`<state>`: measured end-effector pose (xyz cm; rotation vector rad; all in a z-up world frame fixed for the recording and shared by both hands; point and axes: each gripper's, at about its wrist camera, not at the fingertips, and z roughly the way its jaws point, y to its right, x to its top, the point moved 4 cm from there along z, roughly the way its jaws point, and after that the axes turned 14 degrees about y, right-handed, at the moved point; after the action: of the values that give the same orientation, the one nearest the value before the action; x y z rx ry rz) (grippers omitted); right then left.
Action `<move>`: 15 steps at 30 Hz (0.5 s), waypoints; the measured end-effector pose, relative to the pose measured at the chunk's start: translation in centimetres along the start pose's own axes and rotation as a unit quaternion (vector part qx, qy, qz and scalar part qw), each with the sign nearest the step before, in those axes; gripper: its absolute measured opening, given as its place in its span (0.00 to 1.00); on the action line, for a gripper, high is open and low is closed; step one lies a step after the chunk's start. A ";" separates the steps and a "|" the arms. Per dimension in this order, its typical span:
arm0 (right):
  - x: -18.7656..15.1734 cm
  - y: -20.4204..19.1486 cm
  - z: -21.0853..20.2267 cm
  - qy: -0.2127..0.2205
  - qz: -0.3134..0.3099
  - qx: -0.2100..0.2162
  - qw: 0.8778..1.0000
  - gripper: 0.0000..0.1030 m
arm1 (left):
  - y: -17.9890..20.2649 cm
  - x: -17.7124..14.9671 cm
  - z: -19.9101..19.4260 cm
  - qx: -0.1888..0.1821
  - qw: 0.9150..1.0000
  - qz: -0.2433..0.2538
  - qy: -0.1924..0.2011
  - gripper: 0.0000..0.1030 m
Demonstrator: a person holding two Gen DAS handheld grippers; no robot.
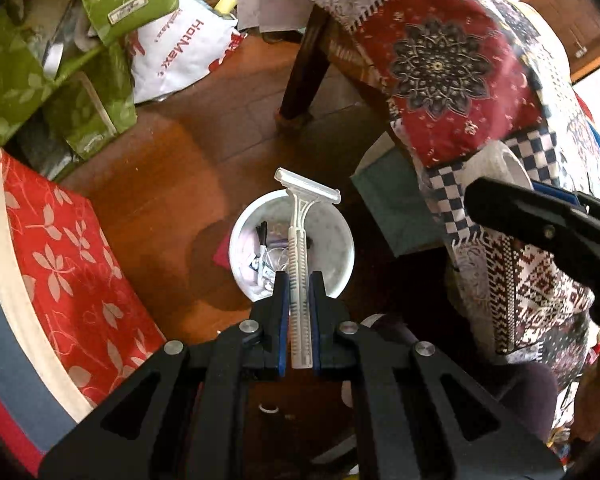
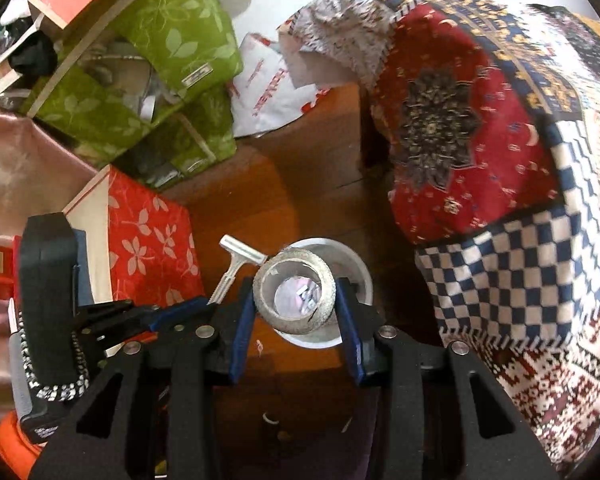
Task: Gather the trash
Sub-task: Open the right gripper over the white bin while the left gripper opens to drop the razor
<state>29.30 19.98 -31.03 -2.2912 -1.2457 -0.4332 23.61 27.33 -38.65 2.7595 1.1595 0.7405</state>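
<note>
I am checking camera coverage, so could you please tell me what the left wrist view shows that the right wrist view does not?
Only the left wrist view shows the left gripper clamped along the razor's handle, and the bin's contents. Only the right wrist view shows the right gripper holding a tape roll over the bin. Both show the razor, the white bin, the red floral box and the patchwork cloth.

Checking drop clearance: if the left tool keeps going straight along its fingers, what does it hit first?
Likely the white bin. The left tool, shut on the razor, points into its open mouth, so the razor head would probably reach the bin or the trash inside first. Depth is unclear.
</note>
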 end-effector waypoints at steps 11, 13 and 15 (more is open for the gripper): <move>0.6 0.1 -0.8 0.007 -0.011 0.003 1.000 0.50 | 1.0 1.6 1.0 0.001 1.000 0.011 0.009 0.07; 0.5 0.2 -1.3 0.012 -0.017 -0.005 1.000 0.50 | 1.2 1.9 0.8 0.000 1.000 0.010 0.013 0.08; 0.5 0.3 -1.8 0.015 -0.015 -0.008 1.000 0.51 | 1.4 2.1 0.8 0.004 1.000 0.014 0.014 0.12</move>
<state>29.79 19.16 -29.38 -2.2741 -1.2677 -0.4894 26.12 27.83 -38.14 2.7857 1.1347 0.7815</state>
